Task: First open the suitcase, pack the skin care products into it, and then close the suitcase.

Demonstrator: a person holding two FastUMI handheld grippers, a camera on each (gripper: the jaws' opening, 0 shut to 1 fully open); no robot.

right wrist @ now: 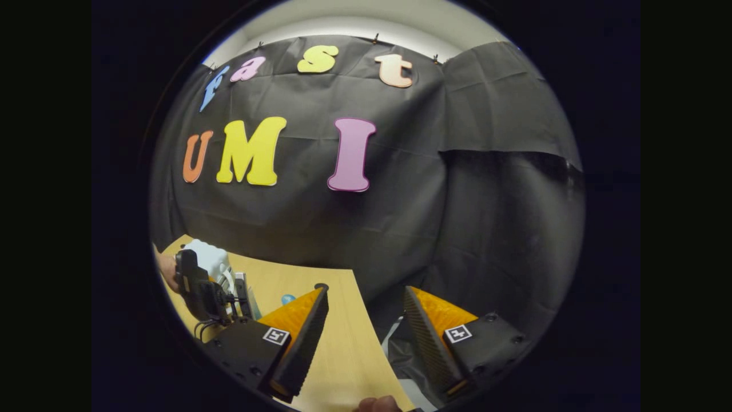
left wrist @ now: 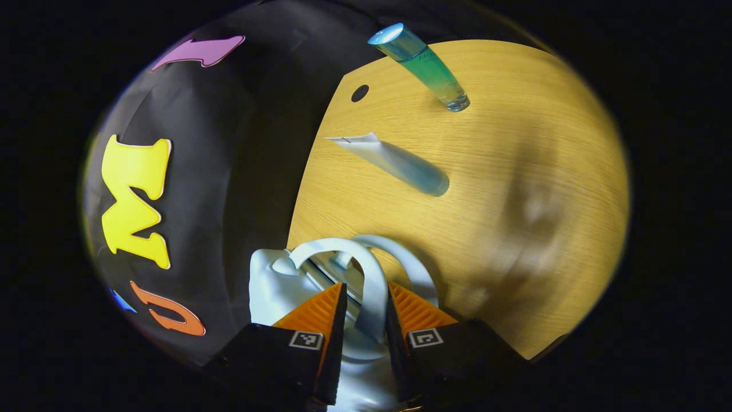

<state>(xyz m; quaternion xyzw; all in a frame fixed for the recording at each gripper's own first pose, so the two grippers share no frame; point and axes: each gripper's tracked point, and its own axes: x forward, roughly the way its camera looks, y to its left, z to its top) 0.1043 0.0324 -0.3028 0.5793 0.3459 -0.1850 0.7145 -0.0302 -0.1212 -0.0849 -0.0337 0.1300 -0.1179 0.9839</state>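
- Left gripper [left wrist: 366,309] pinches the pale handle [left wrist: 366,274] of the suitcase [left wrist: 274,283], a finger pressed on each side of the loop; a second handle loop sits just behind it.
- Suitcase sits at the worktop [left wrist: 514,171] edge nearest the booth wall, right under the left gripper; can't tell if the lid is unlatched or parted.
- Skin care products lie on the worktop apart from the case: white-blue tube [left wrist: 394,163] near, green bottle [left wrist: 423,66] farther off, not touching each other.
- Right gripper [right wrist: 366,320] spread wide, holding nothing, hovering over the worktop edge well off from the suitcase [right wrist: 209,257].
- Risk: only one handle loop is pinched, and the grip is narrow on a smooth curved loop, so it could slide out on a pull.
- Risk: nothing braces the case, so a pull may drag or tip the whole case off the edge instead of opening it.
- Risk: a swinging lid or shifting case could knock the tube; the bottle looks likely to roll.
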